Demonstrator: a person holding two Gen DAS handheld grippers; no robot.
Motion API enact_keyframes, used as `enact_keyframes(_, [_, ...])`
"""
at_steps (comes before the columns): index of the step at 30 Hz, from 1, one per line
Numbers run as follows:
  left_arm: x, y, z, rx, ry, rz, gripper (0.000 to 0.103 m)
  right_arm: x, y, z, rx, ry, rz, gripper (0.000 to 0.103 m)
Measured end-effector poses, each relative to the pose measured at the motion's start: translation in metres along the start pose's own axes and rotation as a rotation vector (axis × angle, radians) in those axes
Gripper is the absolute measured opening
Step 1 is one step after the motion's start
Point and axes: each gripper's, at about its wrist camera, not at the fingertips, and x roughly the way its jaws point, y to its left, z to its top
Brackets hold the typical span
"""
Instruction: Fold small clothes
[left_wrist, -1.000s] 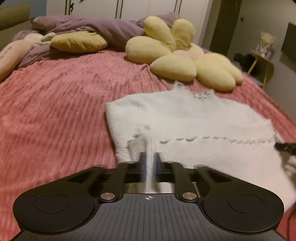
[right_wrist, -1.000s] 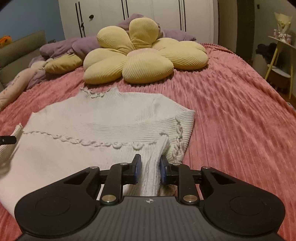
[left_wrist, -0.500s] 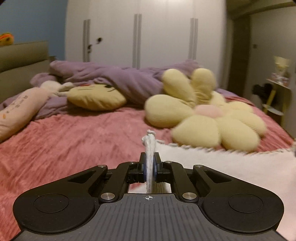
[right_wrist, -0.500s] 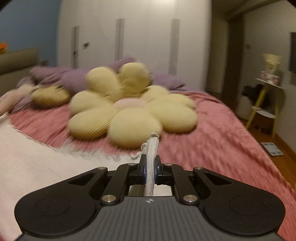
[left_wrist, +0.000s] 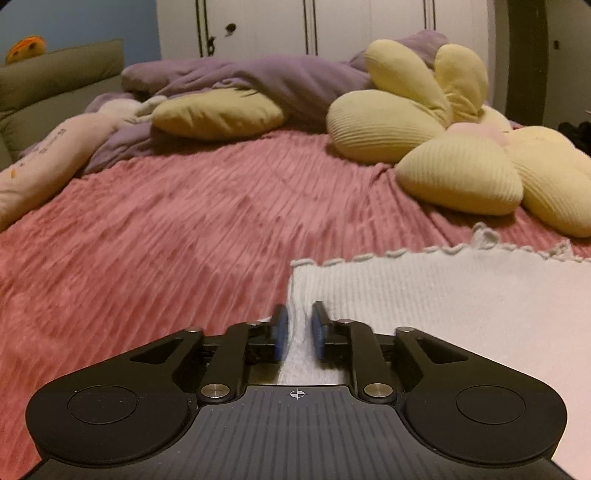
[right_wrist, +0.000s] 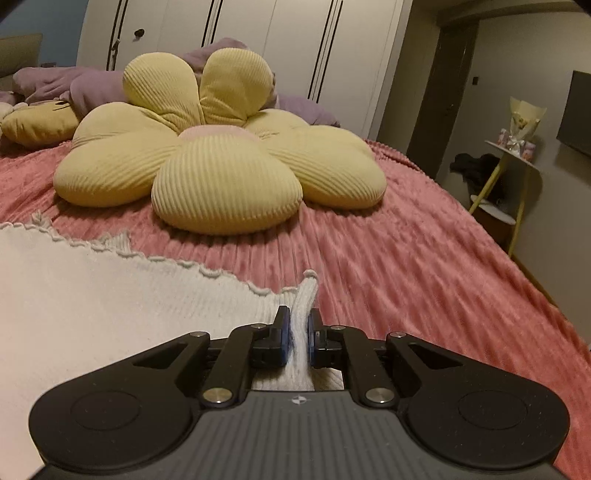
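A white knit sweater (left_wrist: 443, 295) lies folded over on the pink ribbed bedspread (left_wrist: 166, 240), its scalloped hem edge facing the pillows. My left gripper (left_wrist: 298, 332) sits low at the sweater's left corner with its jaws parted and the knit loose between them. In the right wrist view the sweater (right_wrist: 110, 295) spreads to the left. My right gripper (right_wrist: 296, 338) is at its right corner, with a bunched fold of knit still between the narrowly parted blue pads.
A yellow flower-shaped cushion (right_wrist: 218, 166) lies just beyond the sweater, also in the left wrist view (left_wrist: 461, 155). A purple duvet (left_wrist: 258, 81), a yellow pillow (left_wrist: 218, 114) and a pink bolster (left_wrist: 44, 158) lie at the headboard. A side table (right_wrist: 509, 177) stands beyond the bed's right edge.
Both grippers carried the sweater's near edge up and forward toward the pillows, then came down low. The left jaws have opened and the right jaws have loosened.
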Motion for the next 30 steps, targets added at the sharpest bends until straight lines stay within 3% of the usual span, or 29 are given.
enact_keyframes(2, [-0.001, -0.001, 0.004, 0.009, 0.009, 0.039, 0.041, 0.001, 0.002, -0.001, -0.018, 0.0, -0.008, 0.021])
enact_keyframes(3, [-0.005, -0.003, 0.007, 0.023, 0.012, 0.051, 0.052, 0.004, 0.002, -0.001, -0.026, 0.008, -0.016, 0.026])
enact_keyframes(4, [-0.011, -0.002, 0.008, 0.038, 0.021, 0.051, 0.063, 0.004, 0.0, 0.0, -0.022, 0.014, -0.031, 0.039])
enact_keyframes(5, [-0.016, -0.001, 0.009, 0.045, 0.025, 0.031, 0.067, 0.003, -0.003, 0.002, -0.009, 0.019, -0.047, 0.052])
enact_keyframes(7, [-0.032, 0.003, 0.006, 0.045, 0.027, -0.004, 0.075, -0.01, -0.014, 0.004, 0.025, 0.009, -0.038, 0.057])
enact_keyframes(13, [-0.073, 0.014, -0.016, -0.003, 0.099, -0.106, 0.082, -0.098, -0.03, -0.028, 0.097, -0.05, 0.084, 0.057])
enact_keyframes(17, [-0.084, 0.01, -0.028, 0.019, 0.133, -0.113, 0.082, -0.141, -0.028, -0.062, 0.113, -0.054, 0.161, 0.052])
enact_keyframes(20, [-0.083, 0.007, -0.032, 0.036, 0.145, -0.099, 0.085, -0.142, -0.023, -0.074, 0.086, -0.005, 0.187, 0.042])
enact_keyframes(24, [-0.084, 0.019, -0.034, 0.011, 0.156, -0.063, 0.089, -0.126, -0.025, -0.081, 0.044, 0.024, 0.128, 0.041])
enact_keyframes(28, [-0.1, 0.039, -0.036, -0.069, 0.16, -0.077, 0.088, -0.117, -0.037, -0.078, 0.096, 0.061, 0.093, 0.056])
enact_keyframes(30, [-0.111, 0.049, -0.04, -0.098, 0.155, -0.121, 0.088, -0.123, -0.042, -0.078, 0.139, 0.072, 0.091, 0.055])
